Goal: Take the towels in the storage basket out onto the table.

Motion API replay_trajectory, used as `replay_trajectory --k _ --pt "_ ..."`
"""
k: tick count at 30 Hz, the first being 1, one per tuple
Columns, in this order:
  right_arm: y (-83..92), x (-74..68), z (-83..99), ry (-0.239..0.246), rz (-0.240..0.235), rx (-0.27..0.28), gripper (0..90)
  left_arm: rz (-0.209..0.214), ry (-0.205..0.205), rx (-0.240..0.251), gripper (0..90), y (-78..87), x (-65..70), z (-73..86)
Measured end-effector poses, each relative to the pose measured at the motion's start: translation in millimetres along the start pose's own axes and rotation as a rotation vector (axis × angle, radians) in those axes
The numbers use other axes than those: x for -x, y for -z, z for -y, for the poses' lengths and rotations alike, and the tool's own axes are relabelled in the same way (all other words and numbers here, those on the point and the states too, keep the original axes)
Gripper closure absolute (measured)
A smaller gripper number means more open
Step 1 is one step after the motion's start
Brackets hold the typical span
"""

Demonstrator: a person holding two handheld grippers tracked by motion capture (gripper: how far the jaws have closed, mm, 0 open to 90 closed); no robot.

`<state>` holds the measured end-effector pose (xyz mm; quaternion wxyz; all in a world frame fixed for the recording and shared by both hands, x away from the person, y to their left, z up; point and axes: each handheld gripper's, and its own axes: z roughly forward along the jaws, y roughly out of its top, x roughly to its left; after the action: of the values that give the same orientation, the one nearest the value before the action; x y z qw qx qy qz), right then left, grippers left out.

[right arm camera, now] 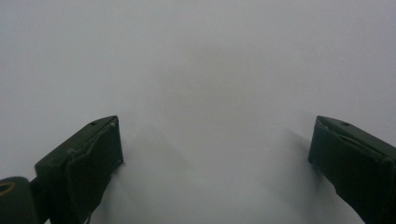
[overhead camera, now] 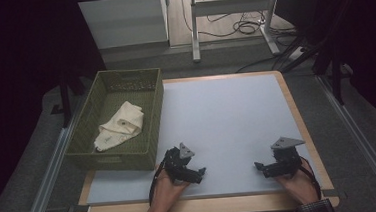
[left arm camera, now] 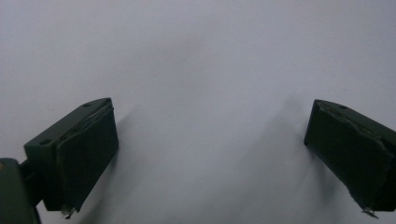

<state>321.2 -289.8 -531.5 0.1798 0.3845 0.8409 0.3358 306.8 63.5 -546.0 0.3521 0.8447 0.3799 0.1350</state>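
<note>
Table (overhead camera: 226, 113) with a pale grey top and a wooden rim takes up most of the high view, and its surface is what lies ahead in both gripper views. A green basket (overhead camera: 154, 116) sits on its far left corner, hanging partly over the left edge. In the basket lies a cream cloth (overhead camera: 119, 125), loosely folded, on the basket floor toward its near half and well apart from both grippers. The left gripper (overhead camera: 202, 173) rests low over the near edge of the table, just right of the basket's near corner, held in the person's left hand (overhead camera: 167, 187); its jaws stand wide apart with only bare table between them. The right gripper (overhead camera: 258, 167) sits near the table's right front, in the right hand (overhead camera: 297, 182), its jaws likewise spread wide with nothing between them. The two grippers point toward each other.
</note>
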Motion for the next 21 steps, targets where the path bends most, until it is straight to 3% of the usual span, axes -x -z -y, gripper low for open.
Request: replay_trajectory --k 21 --pt "0.1 0.3 0.4 -0.003 -0.003 0.005 3.1 0.000 0.001 0.001 2.7 -0.1 0.1 0.1"
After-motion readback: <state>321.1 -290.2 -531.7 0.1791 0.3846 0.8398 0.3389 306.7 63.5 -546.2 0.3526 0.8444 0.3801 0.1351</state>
